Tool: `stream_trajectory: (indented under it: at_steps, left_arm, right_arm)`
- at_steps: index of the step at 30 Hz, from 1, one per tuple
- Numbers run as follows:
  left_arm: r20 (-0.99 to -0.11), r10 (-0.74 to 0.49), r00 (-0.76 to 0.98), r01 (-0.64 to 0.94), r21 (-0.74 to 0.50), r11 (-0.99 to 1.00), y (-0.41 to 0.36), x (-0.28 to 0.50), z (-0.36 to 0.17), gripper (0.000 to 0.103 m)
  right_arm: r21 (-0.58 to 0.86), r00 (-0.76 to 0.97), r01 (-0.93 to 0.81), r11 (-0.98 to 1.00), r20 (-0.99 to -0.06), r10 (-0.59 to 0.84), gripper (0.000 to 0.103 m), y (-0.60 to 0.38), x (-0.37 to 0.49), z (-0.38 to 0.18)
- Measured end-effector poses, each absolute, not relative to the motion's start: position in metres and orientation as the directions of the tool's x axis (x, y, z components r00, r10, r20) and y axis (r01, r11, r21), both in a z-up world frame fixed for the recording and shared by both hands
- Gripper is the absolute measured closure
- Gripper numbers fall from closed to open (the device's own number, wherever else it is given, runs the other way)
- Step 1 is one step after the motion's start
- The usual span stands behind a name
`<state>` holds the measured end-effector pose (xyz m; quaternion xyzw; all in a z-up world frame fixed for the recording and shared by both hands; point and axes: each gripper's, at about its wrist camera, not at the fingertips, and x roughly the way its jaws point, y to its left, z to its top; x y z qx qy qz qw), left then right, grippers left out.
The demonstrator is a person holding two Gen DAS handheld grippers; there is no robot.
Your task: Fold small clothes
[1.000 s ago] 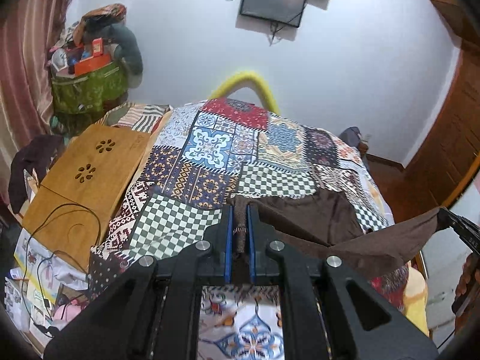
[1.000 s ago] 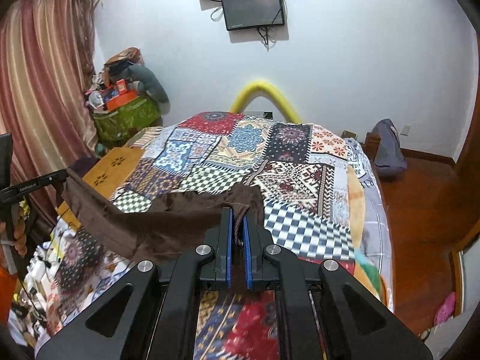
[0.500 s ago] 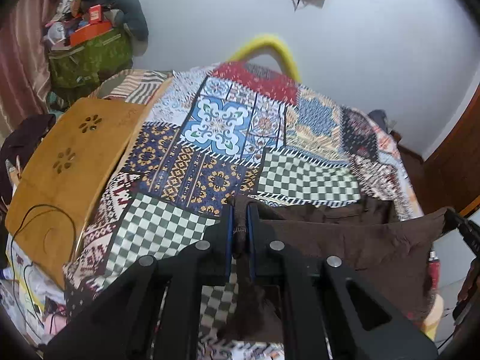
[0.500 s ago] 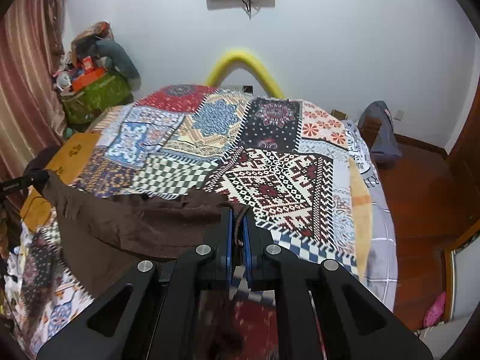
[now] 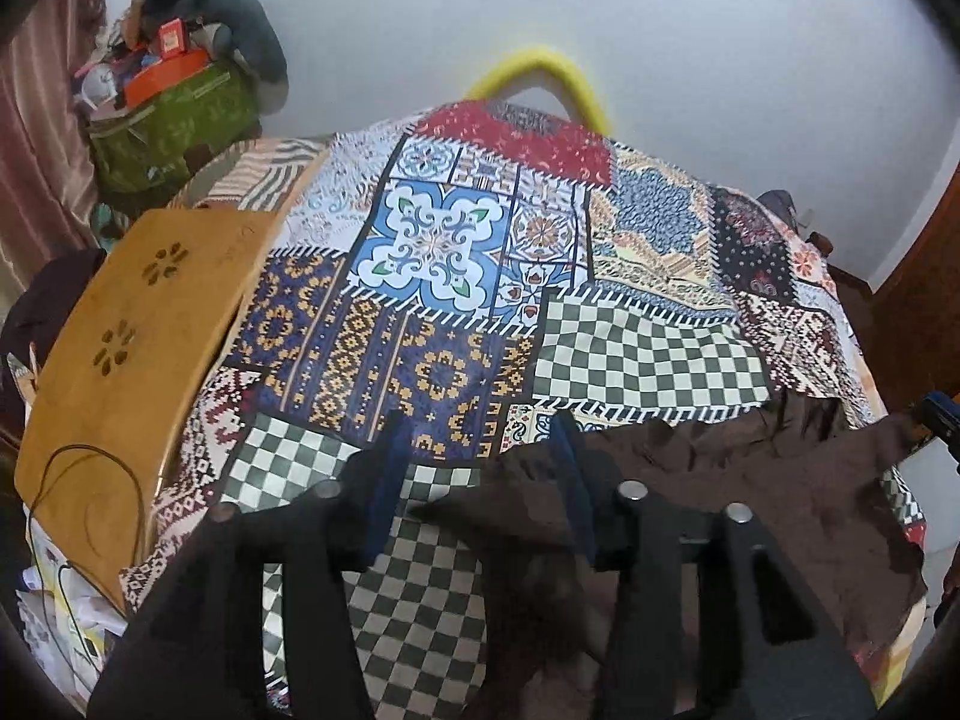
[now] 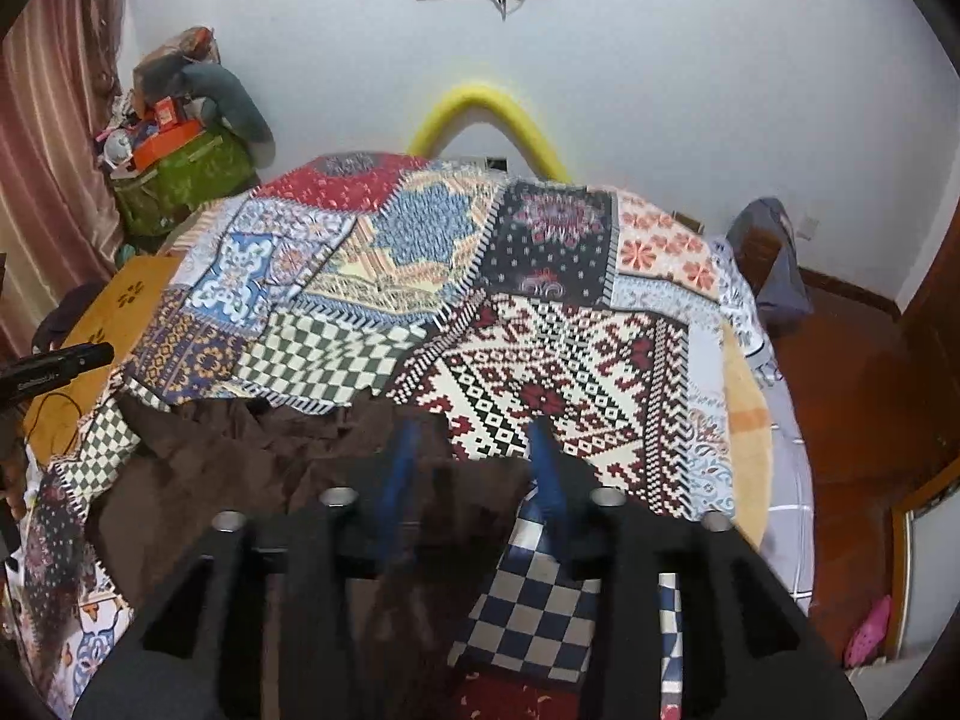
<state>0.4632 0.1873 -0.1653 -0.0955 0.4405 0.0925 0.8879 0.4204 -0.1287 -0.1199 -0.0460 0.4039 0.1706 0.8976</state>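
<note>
A brown cloth [image 5: 720, 510] lies spread on the patchwork bedspread [image 5: 432, 252], near the bed's front edge. My left gripper [image 5: 480, 426] stands over the cloth's left corner. Its jaws are opening, the corner lies slack by the right pad [image 5: 570, 480], and no pad presses on it. In the right wrist view the same brown cloth [image 6: 240, 462] lies to the left. My right gripper [image 6: 474, 438] is over the cloth's right corner, jaws opening, with cloth under the left pad [image 6: 399, 468] but not pinched. Each gripper shows at the edge of the other's view.
A wooden lap table [image 5: 132, 324] with a black cable lies along the bed's left side. A green bag [image 5: 174, 126] piled with things stands by the curtain. A yellow curved tube [image 6: 486, 114] rises behind the bed. To the right are a wood floor [image 6: 852, 396] and a grey bag [image 6: 774, 258].
Both grippers came down and forward, laying the brown cloth onto the bedspread. Both were shut on its corners; now their jaws stand apart and the cloth is let go.
</note>
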Motion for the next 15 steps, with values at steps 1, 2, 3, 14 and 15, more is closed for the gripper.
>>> stream_trajectory:
  at_steps: [1,2,3,14,15]
  left_arm:
    - [-0.801,0.070,0.595,-0.245,-0.098,0.965,0.189,0.456,-0.162,0.055]
    - [-0.803,0.058,0.593,-0.241,-0.109,0.964,0.190,0.451,-0.161,0.054]
    - [-0.808,0.040,0.588,-0.237,-0.125,0.964,0.191,0.444,-0.161,0.053]
    - [-0.883,-0.013,0.470,-0.146,-0.092,0.985,0.170,0.379,-0.208,0.053]
    - [-0.887,-0.021,0.462,-0.135,-0.094,0.986,0.166,0.376,-0.213,0.053]
  right_arm:
    - [0.059,0.618,-0.347,0.936,-0.737,0.276,0.061,-0.129,0.417,-0.118]
    - [0.073,0.611,-0.354,0.932,-0.737,0.290,0.061,-0.131,0.412,-0.116]
    - [0.089,0.601,-0.360,0.929,-0.740,0.303,0.061,-0.132,0.409,-0.115]
    - [0.115,0.499,-0.439,0.891,-0.793,0.348,0.061,-0.141,0.342,-0.137]
    - [0.112,0.494,-0.441,0.891,-0.798,0.345,0.061,-0.142,0.338,-0.140]
